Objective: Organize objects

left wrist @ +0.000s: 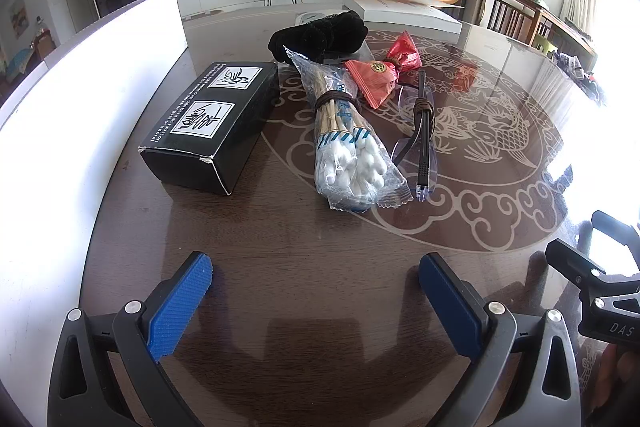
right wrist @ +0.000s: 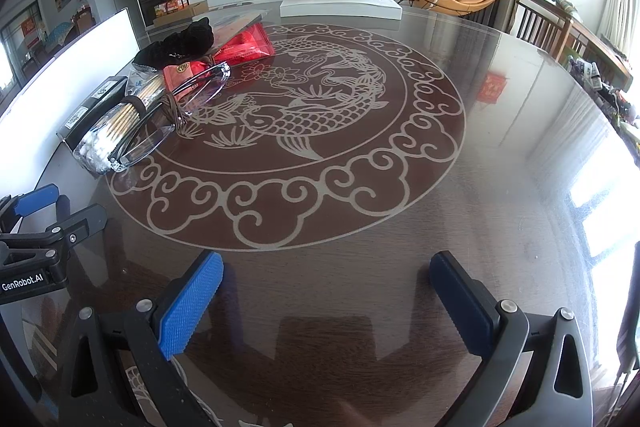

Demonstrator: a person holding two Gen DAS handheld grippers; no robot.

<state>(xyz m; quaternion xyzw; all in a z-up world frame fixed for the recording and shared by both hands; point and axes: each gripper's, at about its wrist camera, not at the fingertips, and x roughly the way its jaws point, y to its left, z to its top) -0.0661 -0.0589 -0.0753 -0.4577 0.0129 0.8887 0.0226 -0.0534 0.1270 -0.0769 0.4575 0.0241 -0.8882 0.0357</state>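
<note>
On the dark glass-topped table [left wrist: 320, 247] lie a black carton [left wrist: 208, 125], a bag of cotton swabs [left wrist: 344, 135] bound with a brown band, clear safety glasses [left wrist: 420, 143] with black arms, a red packet [left wrist: 384, 71] and a black cloth pouch [left wrist: 320, 35]. The same cluster sits at the left of the right wrist view: cotton swabs [right wrist: 116, 127], glasses [right wrist: 172, 115], red packet [right wrist: 188, 73], black pouch [right wrist: 180, 41]. My left gripper [left wrist: 316, 275] is open, just short of the swabs. Over bare tabletop, right of the cluster, my right gripper [right wrist: 326, 277] is open with nothing between its fingers.
A white panel [left wrist: 80, 99] stands along the left table edge. A large white flat box [left wrist: 404, 11] lies at the far side. A second red pack [right wrist: 248, 45] lies behind the pouch. Chairs [right wrist: 544, 27] stand at the right. The fish pattern [right wrist: 296, 119] marks the table's centre.
</note>
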